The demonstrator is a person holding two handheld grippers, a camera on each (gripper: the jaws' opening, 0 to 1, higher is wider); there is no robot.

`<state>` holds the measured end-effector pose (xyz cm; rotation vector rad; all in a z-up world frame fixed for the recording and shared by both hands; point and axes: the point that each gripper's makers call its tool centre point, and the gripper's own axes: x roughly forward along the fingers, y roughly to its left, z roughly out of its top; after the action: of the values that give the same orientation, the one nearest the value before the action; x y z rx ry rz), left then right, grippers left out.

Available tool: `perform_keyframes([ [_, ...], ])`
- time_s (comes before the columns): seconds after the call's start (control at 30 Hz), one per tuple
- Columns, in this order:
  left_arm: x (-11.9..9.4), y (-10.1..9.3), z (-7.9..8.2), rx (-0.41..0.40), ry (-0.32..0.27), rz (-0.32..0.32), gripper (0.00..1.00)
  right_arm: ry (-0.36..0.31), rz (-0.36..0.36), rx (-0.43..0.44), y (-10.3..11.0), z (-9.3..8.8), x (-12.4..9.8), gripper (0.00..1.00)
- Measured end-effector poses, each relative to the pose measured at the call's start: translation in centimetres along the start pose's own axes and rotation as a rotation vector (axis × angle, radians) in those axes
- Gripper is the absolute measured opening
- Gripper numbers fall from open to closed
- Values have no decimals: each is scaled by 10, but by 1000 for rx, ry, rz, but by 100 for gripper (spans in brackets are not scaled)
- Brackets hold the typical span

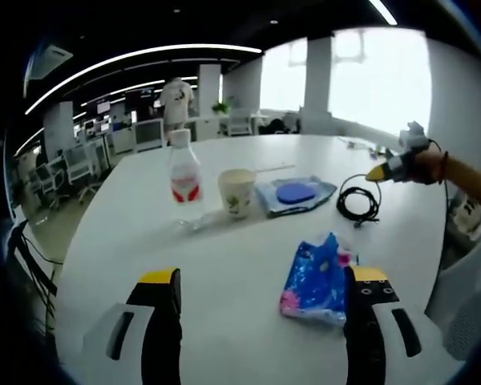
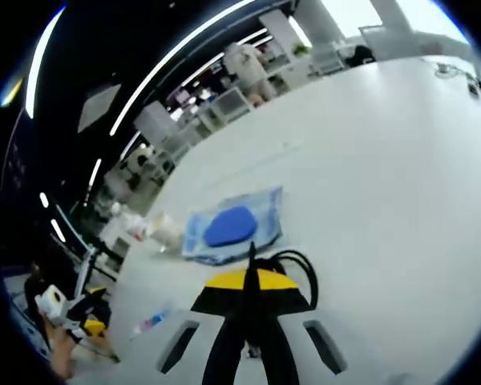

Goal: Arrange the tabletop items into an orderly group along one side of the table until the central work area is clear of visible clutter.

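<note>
Black cable (image 1: pixel 357 200), coiled mid-table nr the blue pad (image 1: pixel 296 193), looks light & floppy; best pinched across the bundled loops. Right gripper (image 2: pixel 252 269) jaws closed just above it, gripping nothing I can see. Left gripper (image 1: pixel 260 309) wide open beside the soft pouch (image 1: pixel 315 281).

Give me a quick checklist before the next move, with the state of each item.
1. Left gripper open and empty: ok, jaws stand wide apart on either side of bare table.
2. Right gripper ready to grasp: not ok, jaws are closed together above the black cable.
3. Whether the right gripper touches the cable: cannot tell.
4. Blue snack bag within reach of the left gripper: ok, lying just inside its right jaw.
5. Bottle and paper cup upright: ok, standing side by side.
6. Central area clear: not ok, the blue cloth and the other items are spread across the white table.
</note>
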<state>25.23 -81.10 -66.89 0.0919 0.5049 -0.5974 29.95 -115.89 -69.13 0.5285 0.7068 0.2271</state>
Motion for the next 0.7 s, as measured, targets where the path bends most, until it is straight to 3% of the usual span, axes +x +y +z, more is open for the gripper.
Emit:
perform_keyframes([
  [0.4,1,-6,-5,-3,2,-11,82,43,-64,-9,-24,-7,7,0],
  [0.63,1,-9,-7,-21,2,-20,82,33,-95,19,-35,-11,10,0],
  [0.7,0,-9,-7,-28,0,-24,83,0,-103,-3,-35,-7,10,5],
])
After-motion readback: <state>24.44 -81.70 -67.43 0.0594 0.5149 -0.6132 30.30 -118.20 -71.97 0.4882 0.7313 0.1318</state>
